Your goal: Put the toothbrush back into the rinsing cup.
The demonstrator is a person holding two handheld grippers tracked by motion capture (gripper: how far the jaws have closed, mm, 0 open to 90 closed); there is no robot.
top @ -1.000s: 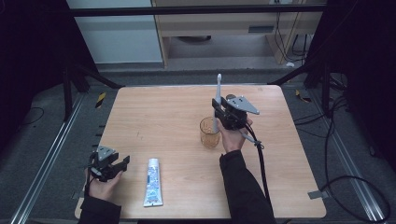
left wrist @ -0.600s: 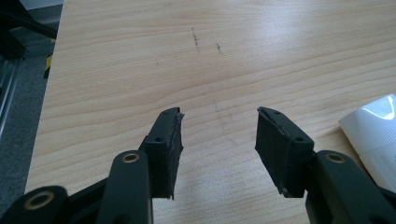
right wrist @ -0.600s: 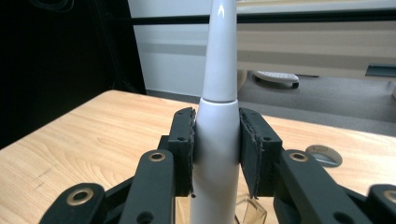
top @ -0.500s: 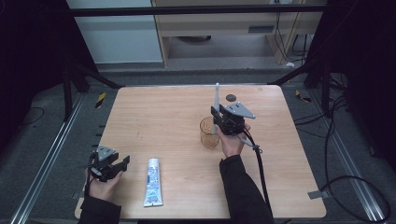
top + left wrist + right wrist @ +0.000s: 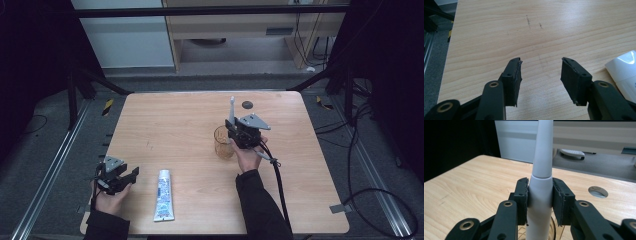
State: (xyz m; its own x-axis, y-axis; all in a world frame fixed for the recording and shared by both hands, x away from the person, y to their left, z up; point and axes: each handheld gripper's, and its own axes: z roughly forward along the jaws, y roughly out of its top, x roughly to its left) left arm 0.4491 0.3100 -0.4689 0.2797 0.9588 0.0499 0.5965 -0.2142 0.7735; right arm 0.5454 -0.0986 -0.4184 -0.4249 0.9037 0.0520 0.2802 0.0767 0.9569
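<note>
**White toothbrush clamped upright over cup**

White plastic, smooth and tapering: the electric toothbrush (image 5: 540, 182) stands between the right gripper (image 5: 540, 202) jaws, pressed on both sides, its base in the amber cup (image 5: 223, 142) below. Risk: the glossy body could slip or tilt on release and tip the light cup. Left gripper (image 5: 541, 75) jaws stand wide, holding nothing.

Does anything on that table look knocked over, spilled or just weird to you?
Nothing stands out. The toothpaste tube lies flat near the front edge, the amber cup stands upright with no spill around it, and the right hand-held gripper holds the white electric toothbrush upright over the cup. The table shows only faint scuffs.
</note>
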